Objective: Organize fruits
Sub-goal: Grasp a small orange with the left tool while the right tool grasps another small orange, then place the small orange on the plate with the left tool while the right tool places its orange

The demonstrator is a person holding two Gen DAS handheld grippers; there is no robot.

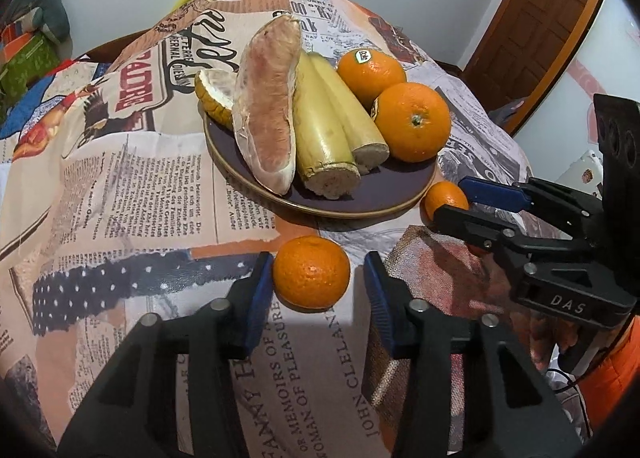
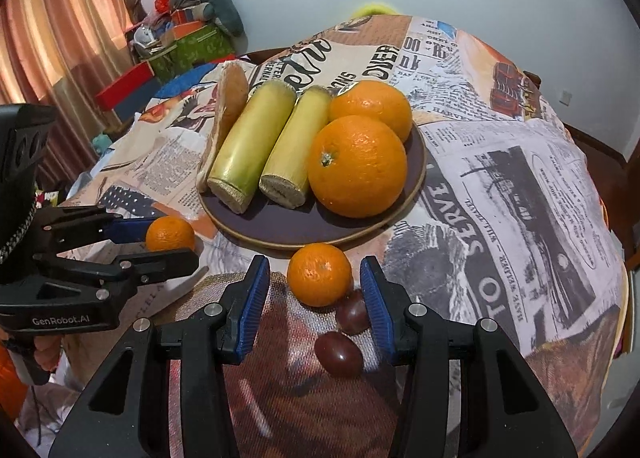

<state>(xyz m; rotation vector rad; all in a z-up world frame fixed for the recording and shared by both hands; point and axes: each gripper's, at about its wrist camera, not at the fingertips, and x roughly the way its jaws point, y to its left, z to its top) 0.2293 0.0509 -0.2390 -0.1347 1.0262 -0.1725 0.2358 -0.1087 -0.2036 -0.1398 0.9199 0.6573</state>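
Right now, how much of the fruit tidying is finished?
Partly. Done: the plate holds two big oranges, two pale stalks and a pomelo wedge. In hand: nothing gripped yet; the left gripper and right gripper each straddle a mandarin on the cloth, pads not touching. Left: both mandarins and two small dark fruits.

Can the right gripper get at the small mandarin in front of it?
Probably yes: the mandarin sits between the open right gripper pads, with only two dark fruits close beside it.
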